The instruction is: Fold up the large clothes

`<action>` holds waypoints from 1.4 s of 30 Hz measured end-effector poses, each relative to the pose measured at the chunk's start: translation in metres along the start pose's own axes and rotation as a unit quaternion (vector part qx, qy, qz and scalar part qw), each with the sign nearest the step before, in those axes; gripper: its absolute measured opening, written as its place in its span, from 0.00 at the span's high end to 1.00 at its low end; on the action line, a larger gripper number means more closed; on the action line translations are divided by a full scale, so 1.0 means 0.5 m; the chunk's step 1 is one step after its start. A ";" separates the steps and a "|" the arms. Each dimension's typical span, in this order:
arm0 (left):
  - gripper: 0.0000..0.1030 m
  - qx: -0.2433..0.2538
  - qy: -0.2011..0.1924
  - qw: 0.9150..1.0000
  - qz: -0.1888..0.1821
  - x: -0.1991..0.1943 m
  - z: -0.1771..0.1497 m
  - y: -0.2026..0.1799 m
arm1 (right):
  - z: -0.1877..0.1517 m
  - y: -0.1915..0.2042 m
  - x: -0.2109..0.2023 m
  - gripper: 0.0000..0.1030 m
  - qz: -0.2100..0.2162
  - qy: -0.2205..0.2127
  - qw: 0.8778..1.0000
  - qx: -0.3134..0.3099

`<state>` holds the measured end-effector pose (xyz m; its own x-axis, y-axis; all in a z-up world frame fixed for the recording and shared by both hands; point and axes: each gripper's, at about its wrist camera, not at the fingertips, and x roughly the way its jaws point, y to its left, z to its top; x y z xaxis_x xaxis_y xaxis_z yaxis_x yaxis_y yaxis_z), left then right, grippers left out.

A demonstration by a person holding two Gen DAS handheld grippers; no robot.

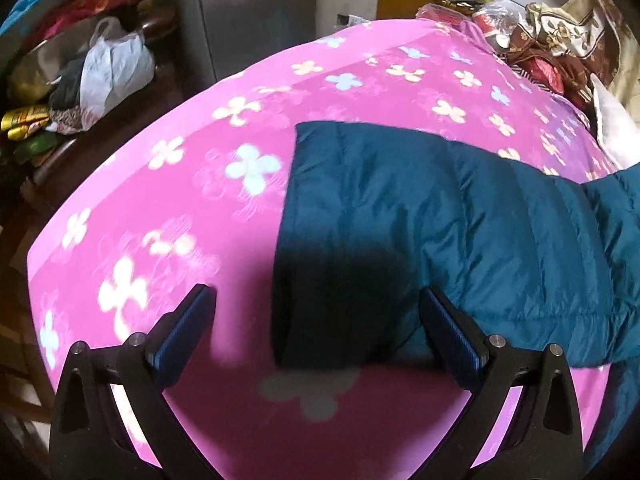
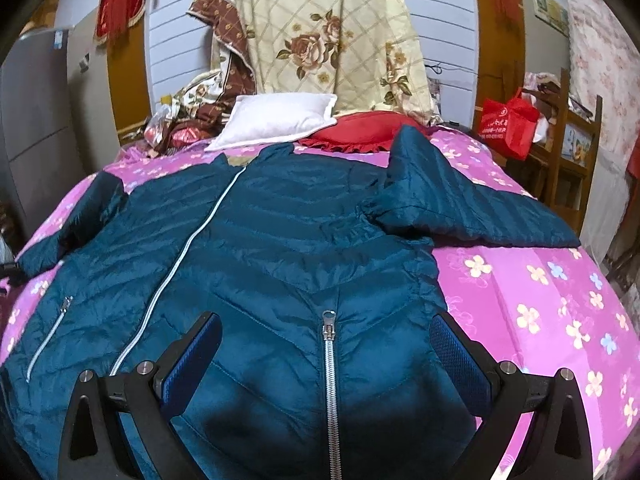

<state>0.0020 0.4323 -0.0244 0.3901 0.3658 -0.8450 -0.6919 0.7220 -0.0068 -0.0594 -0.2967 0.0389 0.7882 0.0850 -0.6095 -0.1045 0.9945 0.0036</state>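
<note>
Left wrist view: a teal jacket spread on the bed, both claws held spread and empty above it.

The quilted teal jacket (image 2: 280,240) is seen laid front-up across the pink flowered bed cover (image 2: 540,300), its collar toward the pillows at the head of the bed, one sleeve (image 1: 380,208) stretched toward the bed's left edge and the other sleeve (image 2: 460,200) angled toward the right edge. The left claw (image 1: 318,320) is held wide apart just over the cuff end of the left sleeve, nothing pinched. The right claw (image 2: 326,344) is likewise spread, above the hem by the zipper (image 2: 330,360). The first fold is judged to be starting; next, the left cuff would need to be pinched and carried inward over the chest.
</note>
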 end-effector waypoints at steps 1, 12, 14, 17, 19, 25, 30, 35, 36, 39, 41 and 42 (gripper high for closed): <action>0.00 0.007 -0.001 1.000 -0.002 0.003 0.004 -0.008 | 0.000 0.004 0.002 0.00 -0.003 0.001 1.000 -0.006; 0.92 0.070 -0.048 0.996 -0.031 -0.040 0.014 -0.086 | 0.001 0.009 0.006 0.00 -0.011 0.001 1.000 -0.012; 0.92 0.052 -0.085 0.994 -0.036 -0.093 0.022 -0.077 | 0.001 0.006 0.004 0.00 -0.012 -0.001 1.000 -0.010; 0.92 0.017 -0.144 0.989 -0.006 -0.194 0.051 -0.054 | -0.002 -0.008 -0.005 0.00 -0.016 -0.004 1.000 -0.007; 0.92 0.009 -0.167 0.986 0.018 -0.250 0.073 -0.051 | -0.006 -0.023 -0.009 0.00 -0.023 -0.002 1.000 0.000; 0.92 0.054 -0.192 0.979 -0.044 -0.394 0.082 -0.165 | -0.021 -0.096 -0.003 0.00 -0.042 0.028 0.998 0.048; 0.92 0.165 -0.204 0.949 -0.175 -0.514 -0.013 -0.398 | -0.039 -0.133 0.003 0.00 -0.066 0.056 0.994 0.067; 0.92 0.234 -0.171 0.911 -0.292 -0.578 -0.133 -0.634 | -0.052 -0.151 0.007 0.00 -0.067 0.077 0.992 0.074; 0.92 0.246 -0.164 0.905 -0.307 -0.582 -0.157 -0.678 | -0.053 -0.151 0.006 0.00 -0.067 0.078 0.992 0.073; 0.92 0.266 -0.134 0.890 -0.345 -0.589 -0.217 -0.775 | -0.057 -0.149 0.004 0.00 -0.063 0.084 0.992 0.067; 0.92 0.271 -0.112 0.883 -0.367 -0.579 -0.242 -0.840 | -0.059 -0.146 0.007 0.00 -0.061 0.089 0.992 0.059; 0.92 0.271 -0.099 0.880 -0.379 -0.569 -0.253 -0.861 | -0.062 -0.146 0.009 0.00 -0.060 0.093 0.992 0.055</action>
<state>0.1119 -0.0570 0.1510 0.7502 -0.2838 -0.5973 0.1816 0.9569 -0.2265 -0.0671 -0.3706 0.0115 0.6650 -0.0373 -0.7459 0.0582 0.9983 0.0019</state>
